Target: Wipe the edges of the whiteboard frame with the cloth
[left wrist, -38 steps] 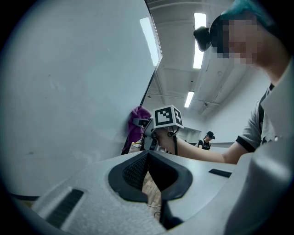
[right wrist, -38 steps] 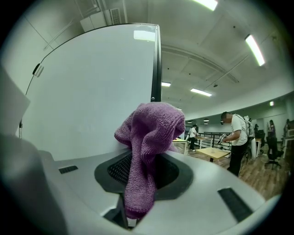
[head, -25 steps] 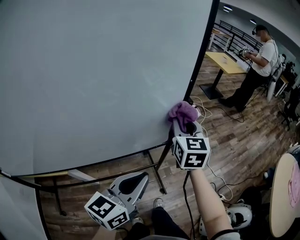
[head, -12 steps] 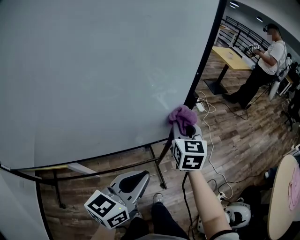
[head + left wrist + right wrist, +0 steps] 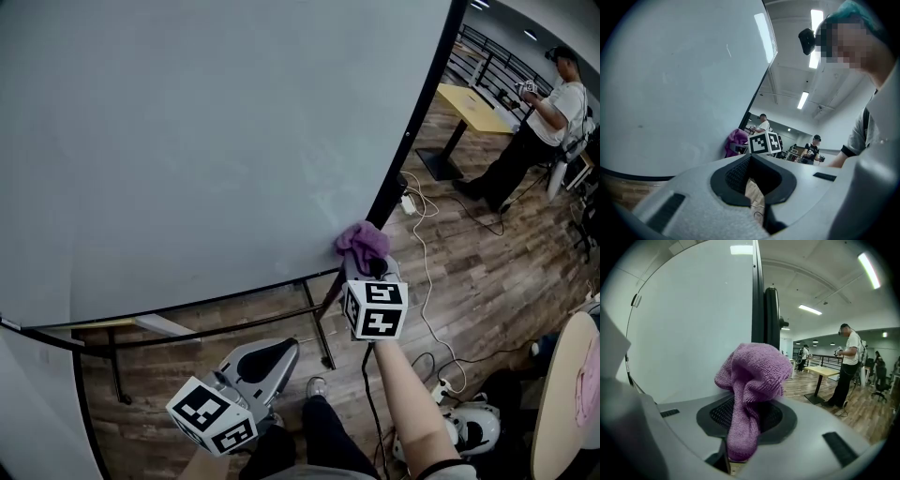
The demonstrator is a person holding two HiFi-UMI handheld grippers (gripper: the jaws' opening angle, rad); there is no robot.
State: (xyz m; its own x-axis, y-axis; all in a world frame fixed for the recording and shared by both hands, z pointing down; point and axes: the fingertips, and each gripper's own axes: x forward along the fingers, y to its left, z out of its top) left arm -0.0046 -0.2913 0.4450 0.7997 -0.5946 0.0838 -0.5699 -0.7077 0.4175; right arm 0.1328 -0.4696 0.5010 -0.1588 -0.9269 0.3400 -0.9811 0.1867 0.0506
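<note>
Office space: whiteboard [image 5: 206, 141], desk [image 5: 473, 105], wood floor [image 5: 478, 267], strip lights [image 5: 810, 310].

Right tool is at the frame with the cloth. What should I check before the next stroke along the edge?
1. Cloth grip: the right tool is shut on the purple cloth, with a wad bulging past its tips. Ok.
2. Contact: the cloth lies against the whiteboard frame, on its right edge near the lower corner. Ok.
3. Edge above the cloth: a bare black strip with nothing on it. Ok.
4. Left tool: shut, empty, hanging low below the board. Ok.
5. Person in the background: well away from the board. Ok.
6. Dirt left on the frame: cannot tell.
</note>
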